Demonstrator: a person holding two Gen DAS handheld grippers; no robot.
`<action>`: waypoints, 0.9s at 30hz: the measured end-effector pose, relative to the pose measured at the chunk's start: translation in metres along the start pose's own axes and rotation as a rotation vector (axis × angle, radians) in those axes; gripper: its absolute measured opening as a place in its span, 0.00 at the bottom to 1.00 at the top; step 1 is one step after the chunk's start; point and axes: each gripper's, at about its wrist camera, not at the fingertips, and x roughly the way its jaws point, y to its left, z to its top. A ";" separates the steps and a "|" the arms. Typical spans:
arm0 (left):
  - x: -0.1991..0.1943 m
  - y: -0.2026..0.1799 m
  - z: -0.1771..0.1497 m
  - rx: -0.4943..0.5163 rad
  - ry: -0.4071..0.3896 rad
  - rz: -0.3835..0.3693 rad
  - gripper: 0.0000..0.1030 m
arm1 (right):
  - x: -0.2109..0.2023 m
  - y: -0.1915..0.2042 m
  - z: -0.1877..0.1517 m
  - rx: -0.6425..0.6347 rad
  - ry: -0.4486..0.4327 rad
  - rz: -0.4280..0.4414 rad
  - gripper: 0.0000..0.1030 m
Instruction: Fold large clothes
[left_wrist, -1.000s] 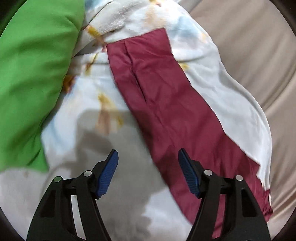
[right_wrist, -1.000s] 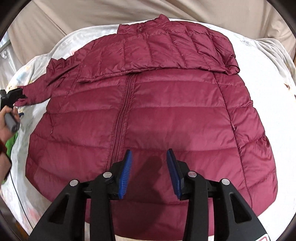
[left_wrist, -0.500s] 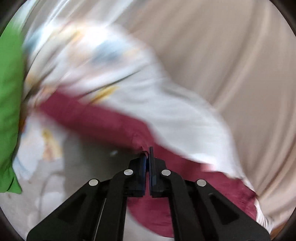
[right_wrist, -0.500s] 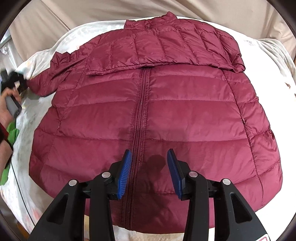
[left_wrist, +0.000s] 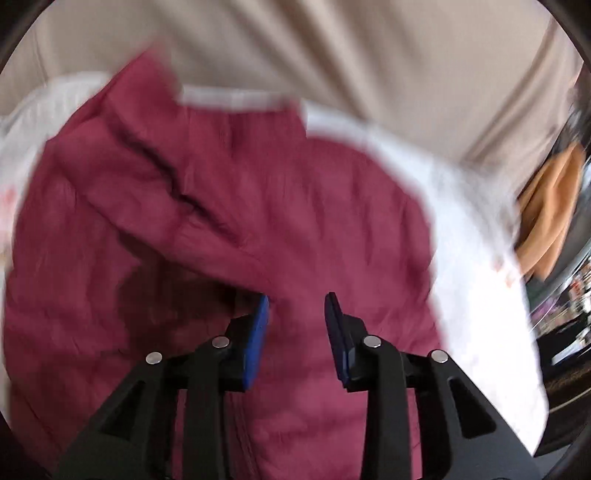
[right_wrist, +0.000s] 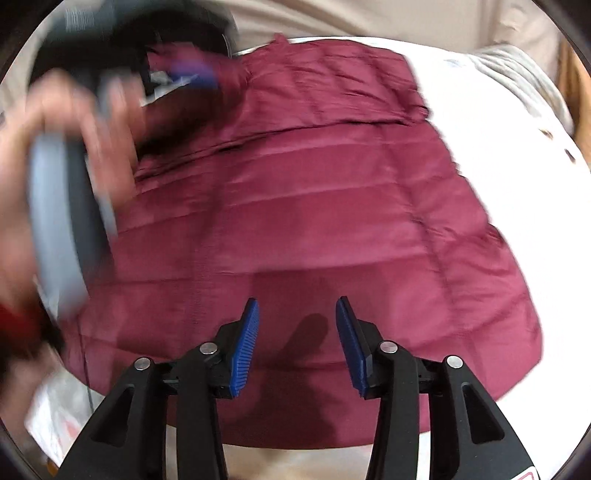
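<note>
Both sleeves lie across my jacket (right_wrist: 332, 221) — body unfolded; left gripper (left_wrist: 296, 325) opening, right gripper (right_wrist: 297, 343) opening, both empty.

Both pictures are smeared, so the puffy red jacket (left_wrist: 229, 206) looks soft and its stitch lines are hard to see. Left of the jacket in the right wrist picture, a blurry hand (right_wrist: 48, 147) and the dark thing it holds cover the jacket's left side, and the picture's edge cuts the hand off. Right of the jacket in the left wrist picture, an orange cloth (left_wrist: 546, 206) and some dark things below it are too blurry to tell.
</note>
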 end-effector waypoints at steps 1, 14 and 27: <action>0.003 0.002 -0.014 -0.018 0.017 0.009 0.31 | 0.000 -0.010 0.001 0.009 -0.010 -0.011 0.45; -0.096 0.177 -0.030 -0.457 -0.165 0.142 0.66 | 0.021 0.062 0.106 -0.333 -0.235 0.105 0.62; -0.059 0.261 -0.029 -0.704 -0.133 0.070 0.65 | 0.131 0.209 0.127 -0.762 -0.275 0.046 0.44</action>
